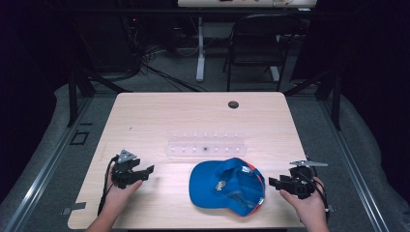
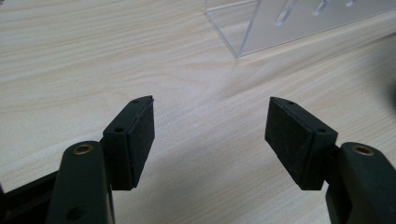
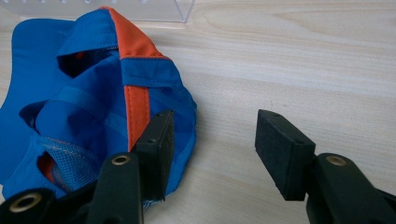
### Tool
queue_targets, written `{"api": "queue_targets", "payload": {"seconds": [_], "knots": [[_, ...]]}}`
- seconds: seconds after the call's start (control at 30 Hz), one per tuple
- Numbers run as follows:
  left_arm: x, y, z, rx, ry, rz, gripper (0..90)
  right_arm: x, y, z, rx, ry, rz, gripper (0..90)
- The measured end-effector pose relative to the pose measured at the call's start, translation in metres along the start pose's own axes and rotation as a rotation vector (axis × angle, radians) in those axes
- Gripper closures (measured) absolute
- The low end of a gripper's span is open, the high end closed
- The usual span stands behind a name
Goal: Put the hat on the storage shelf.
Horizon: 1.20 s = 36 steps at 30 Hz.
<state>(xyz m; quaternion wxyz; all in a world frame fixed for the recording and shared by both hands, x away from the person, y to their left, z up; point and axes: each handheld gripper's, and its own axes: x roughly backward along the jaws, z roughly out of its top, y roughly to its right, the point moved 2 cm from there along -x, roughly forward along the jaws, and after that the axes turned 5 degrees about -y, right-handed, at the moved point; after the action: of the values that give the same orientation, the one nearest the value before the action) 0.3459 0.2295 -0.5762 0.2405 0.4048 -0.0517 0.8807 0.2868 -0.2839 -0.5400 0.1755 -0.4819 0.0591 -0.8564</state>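
- On the table (image 1: 145, 116), a light wood surface with rounded corners, a blue cap (image 1: 227, 186) with orange trim lies near the front edge, right of middle.
- Behind the cap, mid-surface, stands a clear plastic rack (image 1: 205, 144).
- A small dark hole (image 1: 233, 104) sits near the back edge.
- Near the front-left corner, the left gripper (image 1: 147, 170) rests with jaws apart, holding nothing.
- Near the front-right corner, the right gripper (image 1: 274, 182) sits just beside the cap, jaws apart, holding nothing.
- Beyond the table, grey floor, a dark folding chair (image 1: 256, 46), cables (image 1: 154, 67) and another table's white leg (image 1: 200, 48).
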Motion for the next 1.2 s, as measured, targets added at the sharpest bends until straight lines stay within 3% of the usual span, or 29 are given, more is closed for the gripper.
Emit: {"api": "queue_targets", "payload": {"seconds": [0.27, 0.4, 0.5, 0.8, 1.03, 1.17, 1.2], "knots": [[0.0, 0.0, 0.0, -0.005, -0.001, 0.005, 33.5, 0.006, -0.005, 0.003, -0.006, -0.015, 0.009, 47.6], [-0.001, 0.001, 0.0, -0.004, -0.006, 0.004, 33.5, 0.009, -0.008, 0.006, 0.002, -0.05, 0.027, 51.9], [-0.001, 0.002, 0.0, -0.007, -0.008, 0.004, 33.5, 0.011, -0.008, 0.009, -0.011, -0.085, 0.07, 53.8], [-0.001, 0.002, 0.0, -0.016, -0.011, 0.004, 33.5, 0.015, -0.011, 0.012, -0.015, -0.115, 0.142, 54.0], [-0.002, 0.003, 0.0, -0.014, -0.013, 0.004, 33.5, 0.007, -0.017, 0.012, 0.01, -0.157, 0.183, 52.7], [-0.003, 0.002, 0.0, -0.018, -0.013, 0.007, 33.5, 0.0, -0.02, 0.011, 0.003, -0.162, 0.183, 53.0], [-0.003, 0.002, -0.001, -0.018, -0.014, 0.007, 33.5, -0.003, -0.02, 0.011, 0.017, -0.187, 0.185, 53.6]]}}
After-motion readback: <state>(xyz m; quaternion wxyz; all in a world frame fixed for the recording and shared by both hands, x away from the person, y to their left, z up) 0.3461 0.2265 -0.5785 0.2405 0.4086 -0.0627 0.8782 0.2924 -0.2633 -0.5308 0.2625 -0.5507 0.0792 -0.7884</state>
